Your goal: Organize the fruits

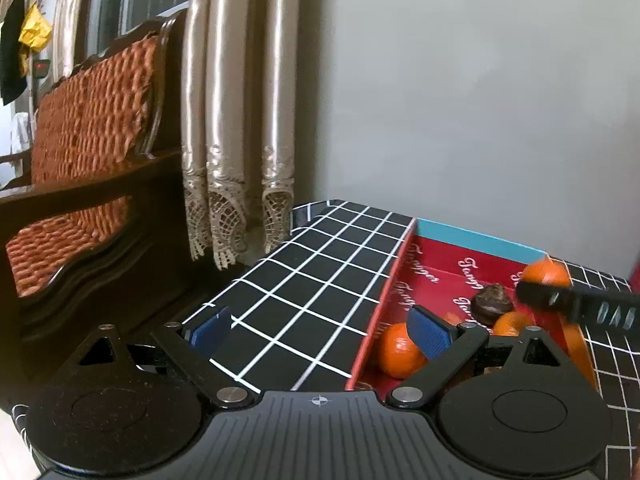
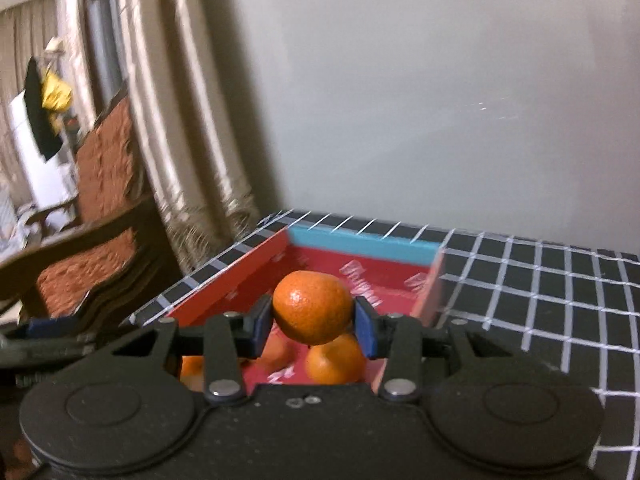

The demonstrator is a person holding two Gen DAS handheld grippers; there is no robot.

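A red box [image 1: 384, 300] with a blue far wall stands on the black grid tablecloth [image 1: 304, 280]. In it lie several tangerines [image 1: 398, 350] and one dark brown fruit [image 1: 492, 304]. My left gripper [image 1: 320, 330] is open and empty, straddling the box's left wall. In the right wrist view my right gripper [image 2: 314, 322] is shut on a tangerine [image 2: 312, 306] and holds it above the box [image 2: 224, 292], over another tangerine [image 2: 334, 360]. The right gripper also shows in the left wrist view [image 1: 576, 304] with its tangerine [image 1: 544, 274].
A wooden sofa [image 1: 92, 184] with orange cushions stands left of the table. Cream curtains [image 1: 236, 120] hang behind the table's far left corner. A plain wall [image 1: 480, 120] backs the table. The tablecloth [image 2: 540, 300] extends right of the box.
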